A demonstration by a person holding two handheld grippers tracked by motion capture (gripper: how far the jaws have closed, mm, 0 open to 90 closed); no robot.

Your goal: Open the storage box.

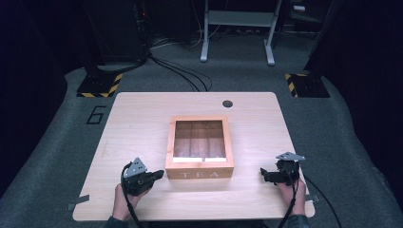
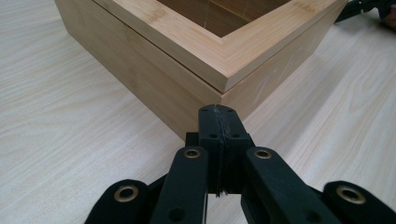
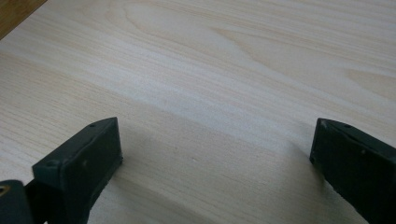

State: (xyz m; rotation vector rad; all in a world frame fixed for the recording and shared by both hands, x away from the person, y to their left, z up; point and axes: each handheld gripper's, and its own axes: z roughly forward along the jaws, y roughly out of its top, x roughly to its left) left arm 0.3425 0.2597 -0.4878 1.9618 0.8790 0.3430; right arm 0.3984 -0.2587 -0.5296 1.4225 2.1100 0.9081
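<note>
A pale wooden worktop (image 1: pixel 142 118) stood on grey carpet. The left hand-held gripper (image 2: pixel 218 122), jaws pressed together on nothing, pointed at the tea box's (image 1: pixel 199 168) near corner; the right hand-held gripper (image 3: pixel 212 149) gaped wide, empty, well apart.

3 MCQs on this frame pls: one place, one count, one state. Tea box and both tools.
1. Where does the tea box sit?
A. Mid-table, between the two tools
B. At the table's far left corner
C. On the floor

2. How many tools rest over the table?
A. One
B. Two
C. Three

3. How do the jaws stand?
A. Both tools open
B. Left tool shut, right tool open
C. Left tool open, right tool shut

Key: 1 A, the high view shows the box centred between the left tool and the right tool. 2 B, one in each hand. 3 B, the left tool's jaws meet with nothing between them; the right tool's stand wide apart over bare wood.
</note>
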